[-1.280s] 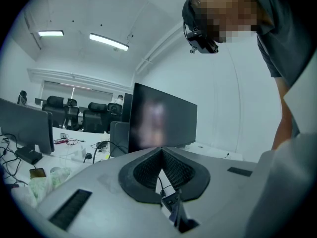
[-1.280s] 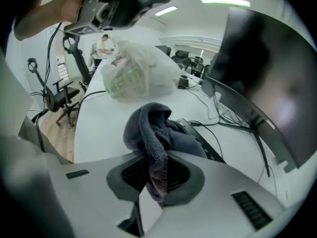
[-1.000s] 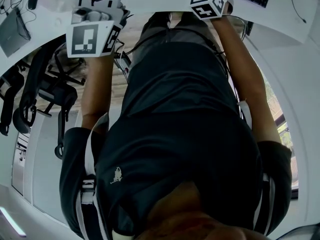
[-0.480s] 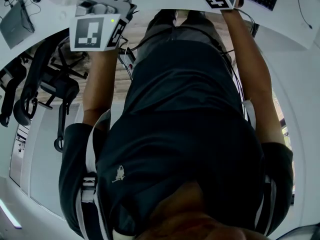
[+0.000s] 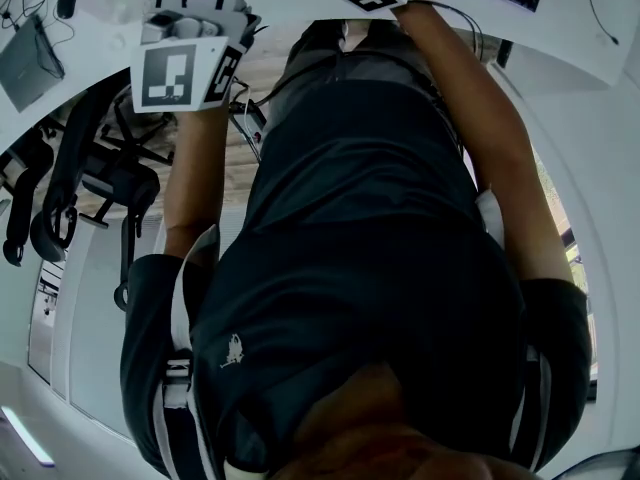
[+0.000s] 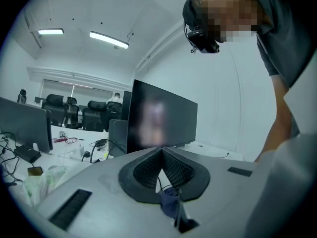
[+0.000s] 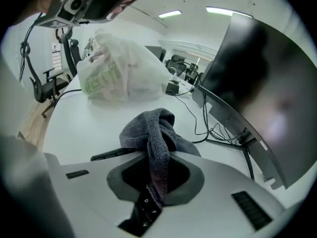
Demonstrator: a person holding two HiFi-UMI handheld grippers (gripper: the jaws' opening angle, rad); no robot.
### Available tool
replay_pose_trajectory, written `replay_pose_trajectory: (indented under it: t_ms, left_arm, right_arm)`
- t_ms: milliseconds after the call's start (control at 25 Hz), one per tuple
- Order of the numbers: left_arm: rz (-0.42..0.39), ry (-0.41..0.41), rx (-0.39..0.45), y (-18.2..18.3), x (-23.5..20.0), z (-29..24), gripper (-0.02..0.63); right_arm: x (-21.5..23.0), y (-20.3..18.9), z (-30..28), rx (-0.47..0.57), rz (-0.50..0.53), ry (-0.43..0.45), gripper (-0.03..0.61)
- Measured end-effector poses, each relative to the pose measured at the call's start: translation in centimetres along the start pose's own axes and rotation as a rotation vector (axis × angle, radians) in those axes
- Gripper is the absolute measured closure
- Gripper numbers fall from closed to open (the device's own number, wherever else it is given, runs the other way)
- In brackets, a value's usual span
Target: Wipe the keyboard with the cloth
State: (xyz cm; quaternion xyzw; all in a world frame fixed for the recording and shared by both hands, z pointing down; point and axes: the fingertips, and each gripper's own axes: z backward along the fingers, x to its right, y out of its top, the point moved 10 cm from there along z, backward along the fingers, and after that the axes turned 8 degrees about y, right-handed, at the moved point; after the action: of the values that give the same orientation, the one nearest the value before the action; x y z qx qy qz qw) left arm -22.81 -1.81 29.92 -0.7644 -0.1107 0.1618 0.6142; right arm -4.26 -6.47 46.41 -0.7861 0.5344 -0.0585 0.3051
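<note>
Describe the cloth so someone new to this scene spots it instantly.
Over the white desk, beside the big dark monitor, find the right hand-held gripper. Pinched in its jaws is a crumpled dark grey terry cloth, which looks fuzzy and dark, unlike the pale plastic bag behind it.

In the right gripper view, three white key legends can be read on the black keyboard (image 7: 143, 213): "D", "F" and "V". The monitor (image 7: 257, 83) along the counter's right edge has small print on its lower bezel, too small to read. The plastic bag (image 7: 124, 68) near the counter's far edge has green lettering, too blurred to read.
</note>
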Motion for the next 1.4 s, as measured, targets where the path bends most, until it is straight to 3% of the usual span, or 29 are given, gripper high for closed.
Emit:
replay_pose_trajectory:
  t_ms: [160,480,680,840,960,1160,1280,1400]
  left_arm:
    - [0.0,-0.005,0.003,0.2,0.2,-0.3,0.609]
    - [0.006,-0.001,0.007,0.0,0.2,-0.2,0.609]
    - [0.004,-0.009,-0.014,-0.5,0.2,0.0,0.61]
    - [-0.004,-0.024,-0.002,-0.1,0.6,-0.5,0.609]
    - [-0.012,-0.027,0.007,0.5,1.2,-0.6,0.609]
    - [-0.028,-0.011,0.03,1.3,1.3,0.0,0.609]
    - [-0.013,-0.003,0.045,1.6,0.7,0.2,0.609]
    - [-0.006,0.003,0.074,2.6,0.4,0.6,0.609]
  right_arm:
    - [2.5,-2.5,1.2,-0.028,-0.044,-0.033,0.534]
    - [8.5,-12.4,5.5,-0.162,-0.229,-0.199,0.534]
    - [5.8,-7.7,3.5,-0.113,-0.187,-0.147,0.534]
    - [1.7,-1.2,0.2,-0.034,-0.037,-0.037,0.534]
    - [-0.4,1.2,-1.1,-0.013,0.024,0.034,0.534]
    - [2.1,0.4,2.2,0.068,-0.148,0.051,0.534]
    - [4.4,0.3,7.1,0.216,-0.278,0.045,0.534]
    - [7.0,2.6,13.6,0.381,-0.329,-0.008,0.534]
